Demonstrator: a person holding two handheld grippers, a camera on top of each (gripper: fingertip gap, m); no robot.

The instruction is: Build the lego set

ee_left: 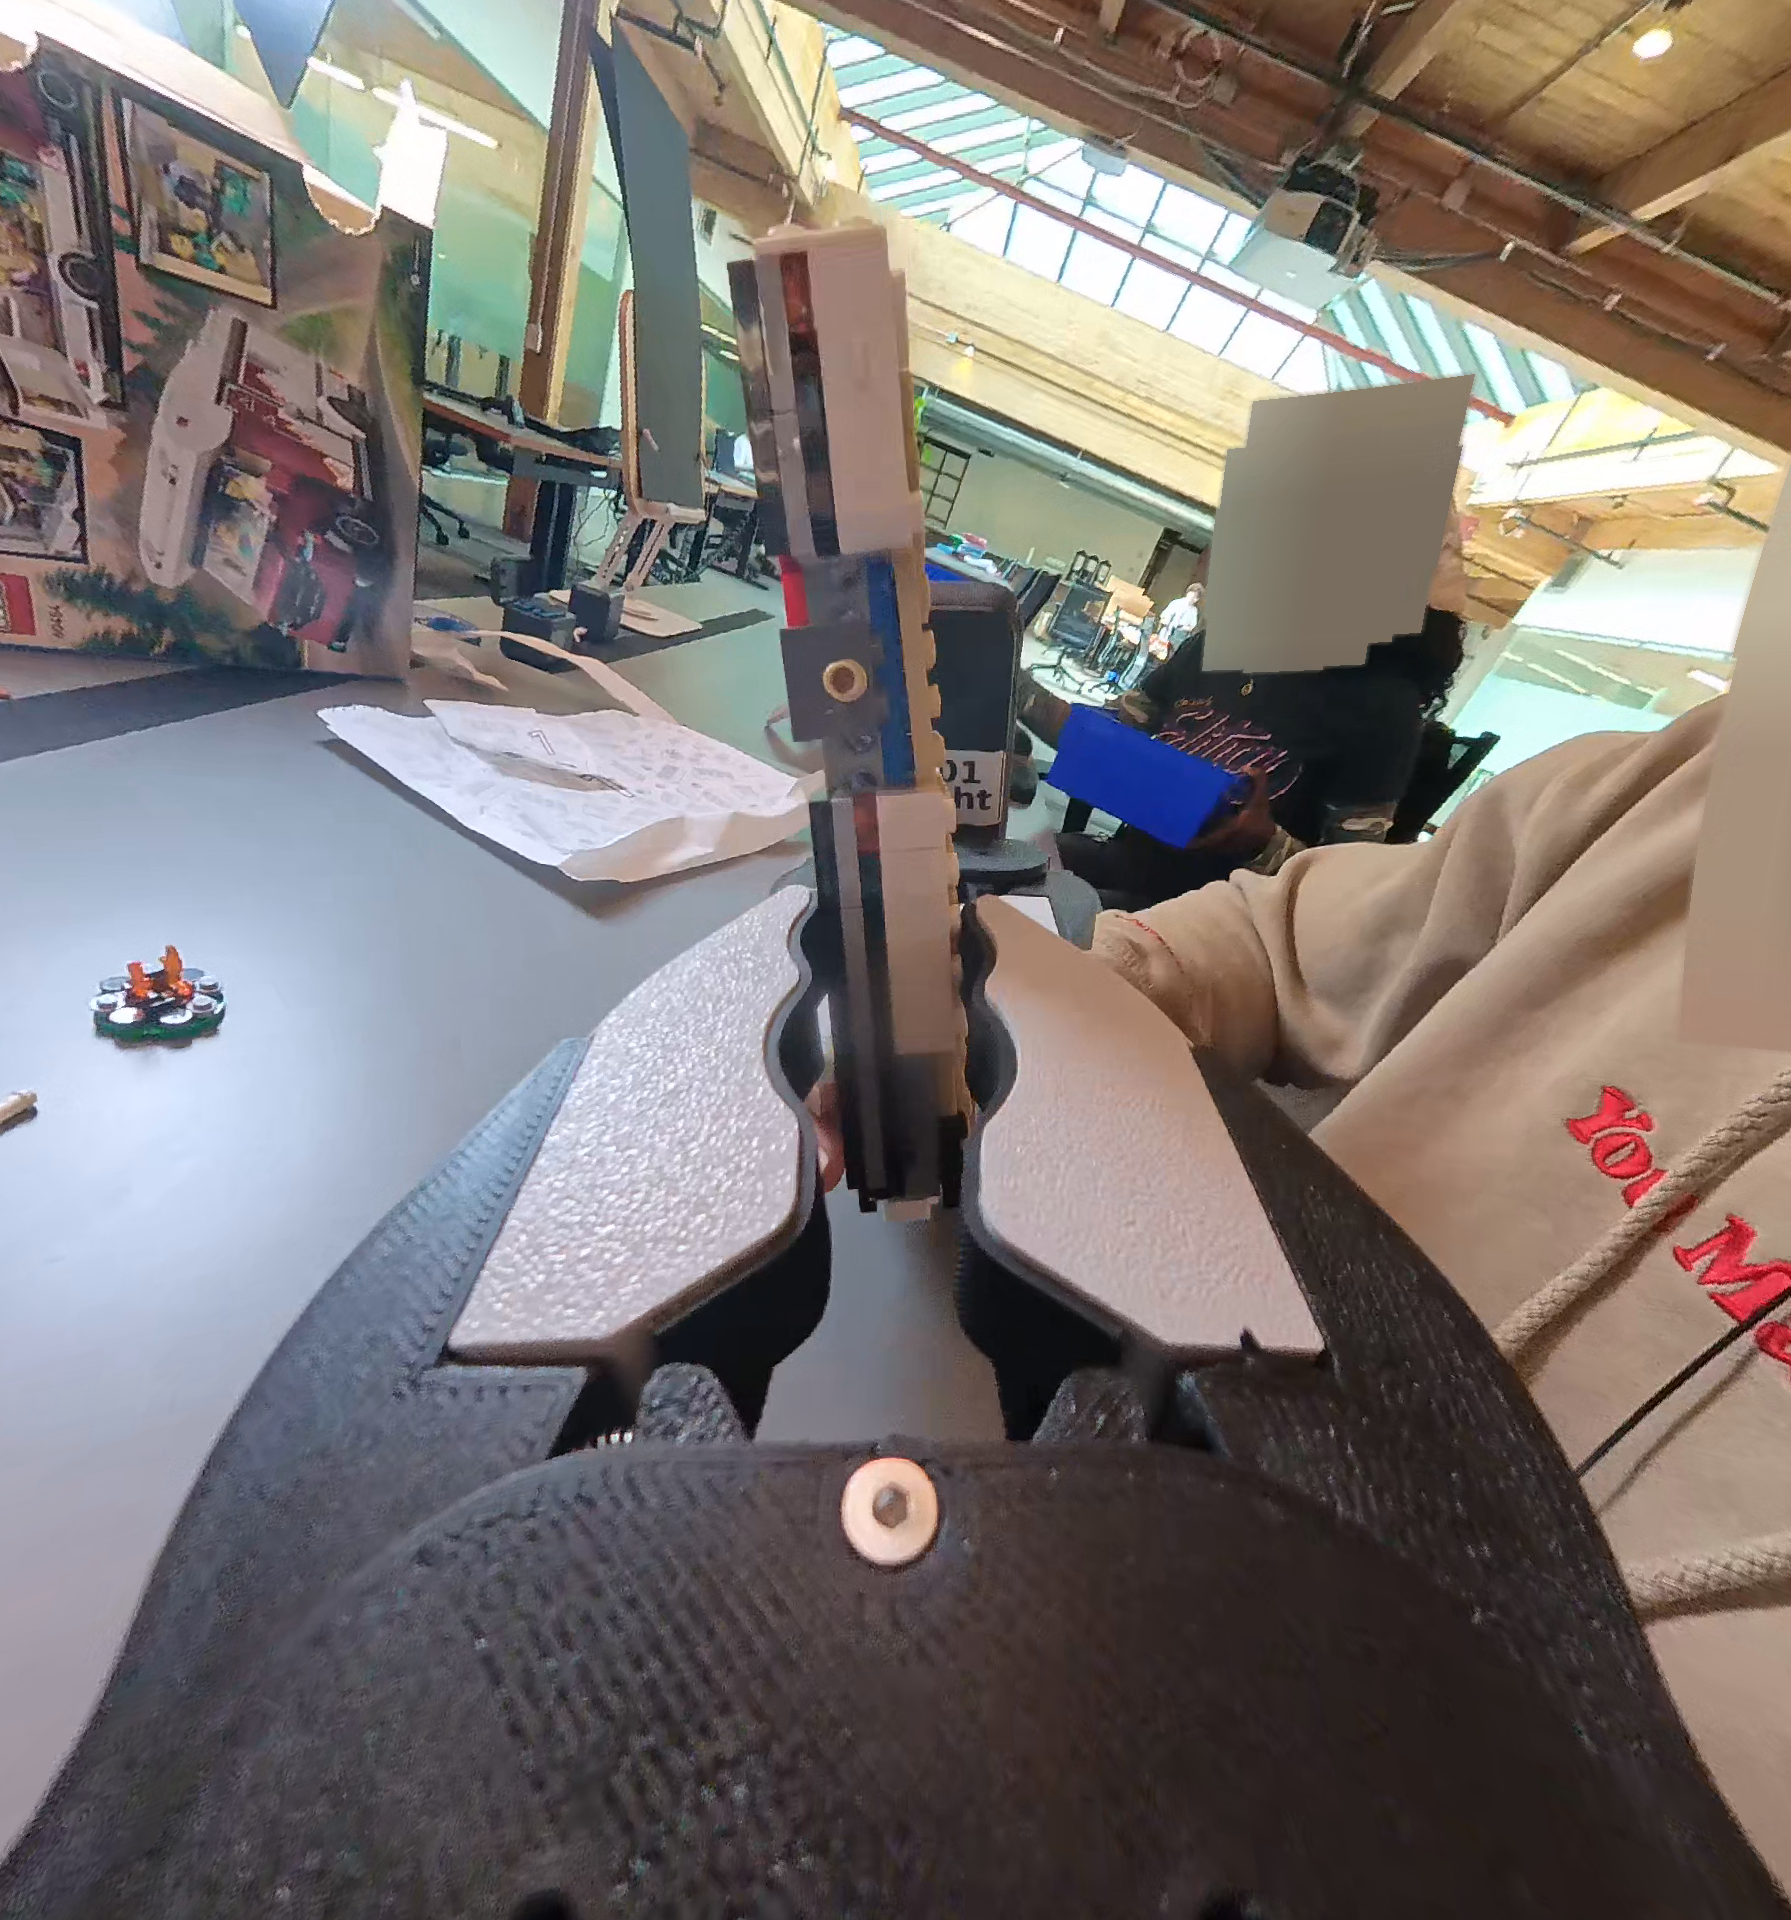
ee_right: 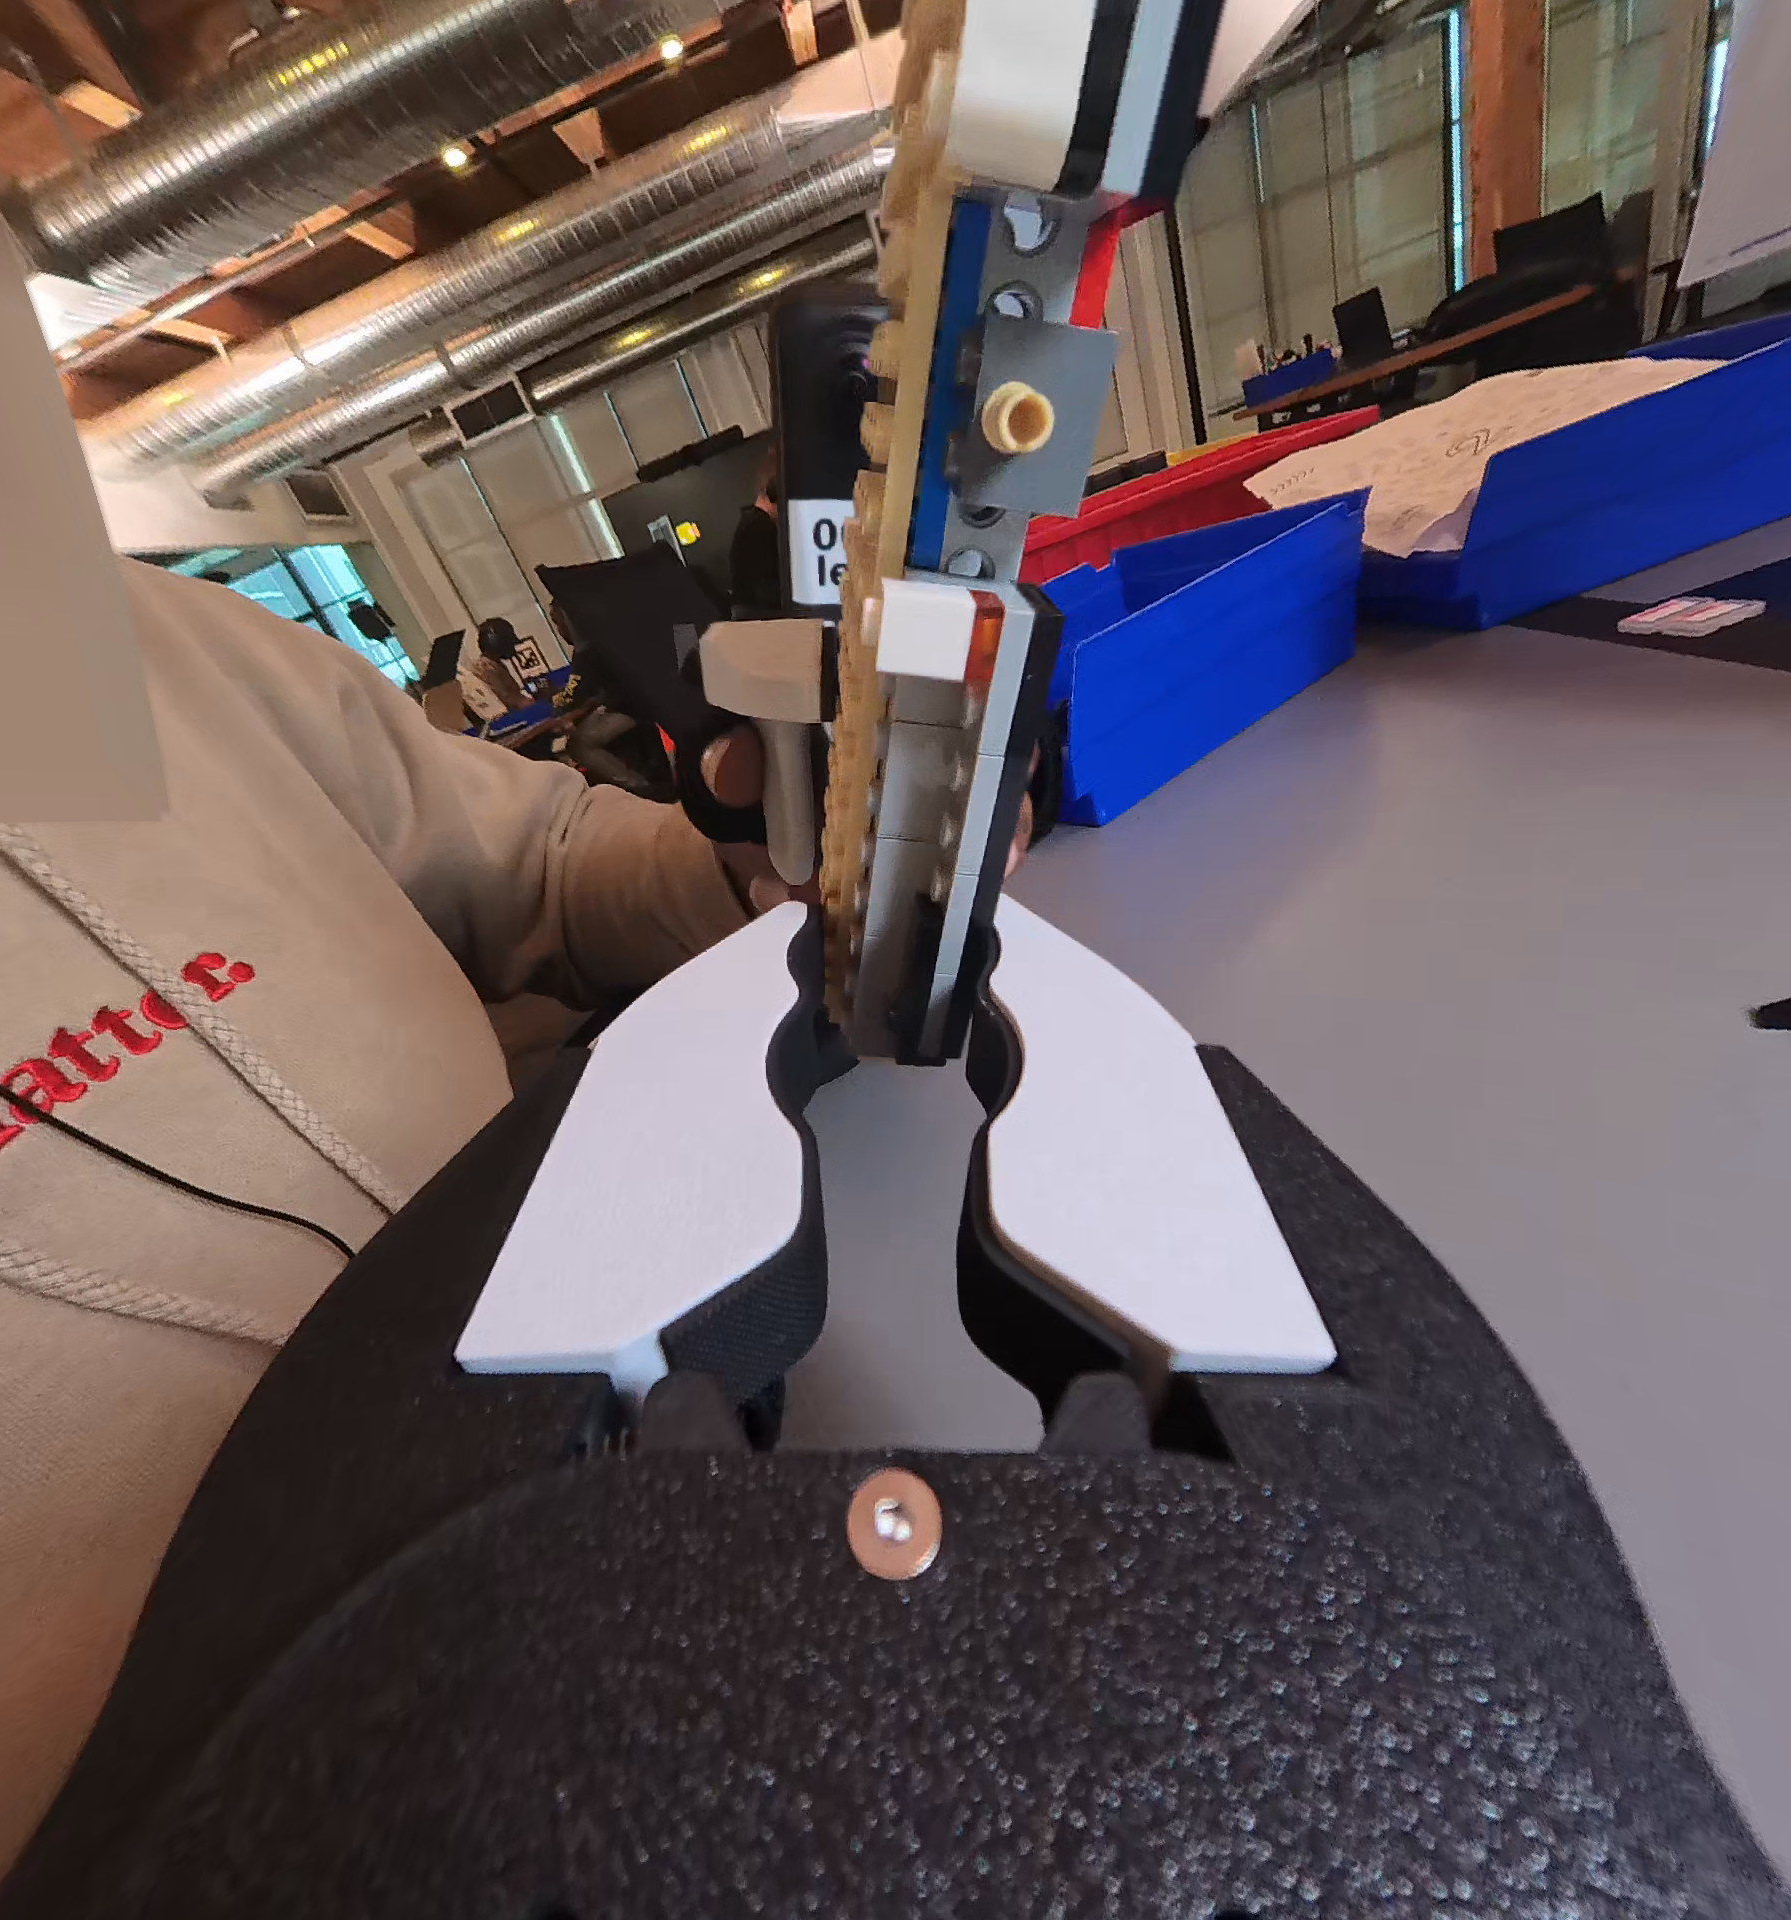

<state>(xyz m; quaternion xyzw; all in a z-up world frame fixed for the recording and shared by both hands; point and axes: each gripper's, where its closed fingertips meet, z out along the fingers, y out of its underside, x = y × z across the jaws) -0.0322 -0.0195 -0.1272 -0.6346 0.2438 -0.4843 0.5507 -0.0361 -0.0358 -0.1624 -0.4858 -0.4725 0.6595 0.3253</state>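
1. At frame centre in both wrist views, the brick assembly (ee_left: 875, 727) stands on edge, long axis vertical.
2. The left gripper (ee_left: 886, 997) and the right gripper (ee_right: 896, 987) each clamp one end — narrowly parted, above the bench (ee_left: 299, 1039).

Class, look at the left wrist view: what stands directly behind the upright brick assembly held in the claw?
Behind the brick assembly stands a black device with a white label, largely covered by the bricks. Farther back sits a person.
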